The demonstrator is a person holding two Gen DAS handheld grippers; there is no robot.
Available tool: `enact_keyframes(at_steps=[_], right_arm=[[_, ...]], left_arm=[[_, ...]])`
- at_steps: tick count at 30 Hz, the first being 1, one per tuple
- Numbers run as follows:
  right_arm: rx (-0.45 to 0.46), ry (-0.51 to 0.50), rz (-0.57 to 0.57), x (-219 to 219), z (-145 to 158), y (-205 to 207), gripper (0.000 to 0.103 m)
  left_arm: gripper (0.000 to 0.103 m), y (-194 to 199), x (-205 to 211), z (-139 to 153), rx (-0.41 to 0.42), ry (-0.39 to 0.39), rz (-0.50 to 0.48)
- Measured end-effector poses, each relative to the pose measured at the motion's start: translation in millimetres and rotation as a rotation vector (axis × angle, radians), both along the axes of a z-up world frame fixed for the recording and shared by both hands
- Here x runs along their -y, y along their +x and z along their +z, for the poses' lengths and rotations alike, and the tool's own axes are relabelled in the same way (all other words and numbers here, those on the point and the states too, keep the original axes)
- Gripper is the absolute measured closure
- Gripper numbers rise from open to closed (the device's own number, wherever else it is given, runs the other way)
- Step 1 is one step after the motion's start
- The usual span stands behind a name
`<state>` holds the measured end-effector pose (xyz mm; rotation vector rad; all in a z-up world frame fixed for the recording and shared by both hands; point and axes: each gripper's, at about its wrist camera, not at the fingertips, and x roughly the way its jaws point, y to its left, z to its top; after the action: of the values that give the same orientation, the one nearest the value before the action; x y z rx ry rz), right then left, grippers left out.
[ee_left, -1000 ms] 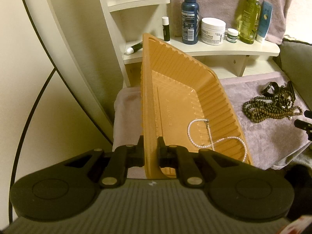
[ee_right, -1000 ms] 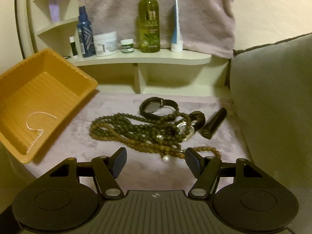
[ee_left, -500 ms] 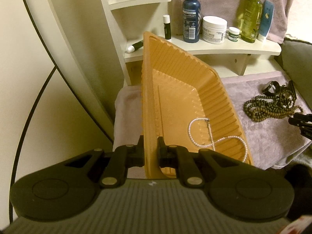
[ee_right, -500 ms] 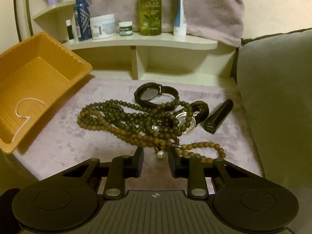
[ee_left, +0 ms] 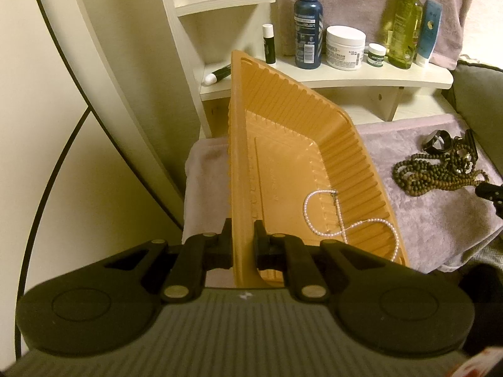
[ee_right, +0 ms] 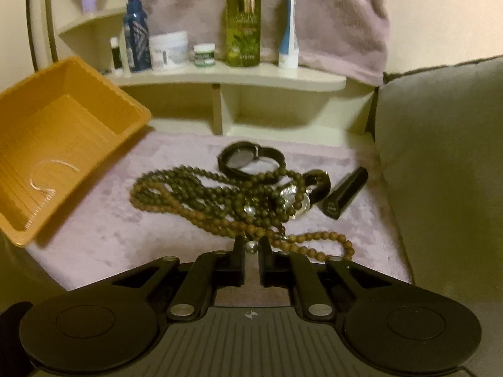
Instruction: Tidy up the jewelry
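Right wrist view looks over a tabletop covered by a mauve plush cloth (ee_right: 119, 235), with a cream shelf (ee_right: 239, 77) of bottles and jars behind it, a mauve towel (ee_right: 339, 15) hanging above, and a grey cushion (ee_right: 440, 157) to the right of the jaws. Just ahead of the right gripper (ee_right: 251, 248) lies a tangled heap of brown bead necklaces (ee_right: 201, 194), with a black watch (ee_right: 242, 158) beyond it and a black tube (ee_right: 345, 191) off to the right. The jaws are nearly closed around a small pearl-like bead (ee_right: 251, 245) at the heap's near edge; whether they touch it is unclear. The left gripper (ee_left: 243, 245) has its jaws clamped on the near wall of a tilted orange tray (ee_left: 283, 132), where a pearl necklace (ee_left: 339, 220) lies just right of the jaws.
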<state>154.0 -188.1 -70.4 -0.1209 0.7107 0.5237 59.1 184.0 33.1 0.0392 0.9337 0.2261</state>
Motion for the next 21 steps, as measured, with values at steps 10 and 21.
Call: enact_keyframes(at_steps=[10, 21], right_arm=[[0.022, 0.156, 0.202, -73.7, 42.3, -20.6, 0.095], [-0.07, 0.173, 0.412, -167.4, 25.9, -26.2, 0.095]], left_arm=[[0.093, -0.1, -0.7, -0.3, -0.002, -0.001, -0.003], [0.093, 0.1, -2.5, -0.7, -0.002, -0.008, -0.008]])
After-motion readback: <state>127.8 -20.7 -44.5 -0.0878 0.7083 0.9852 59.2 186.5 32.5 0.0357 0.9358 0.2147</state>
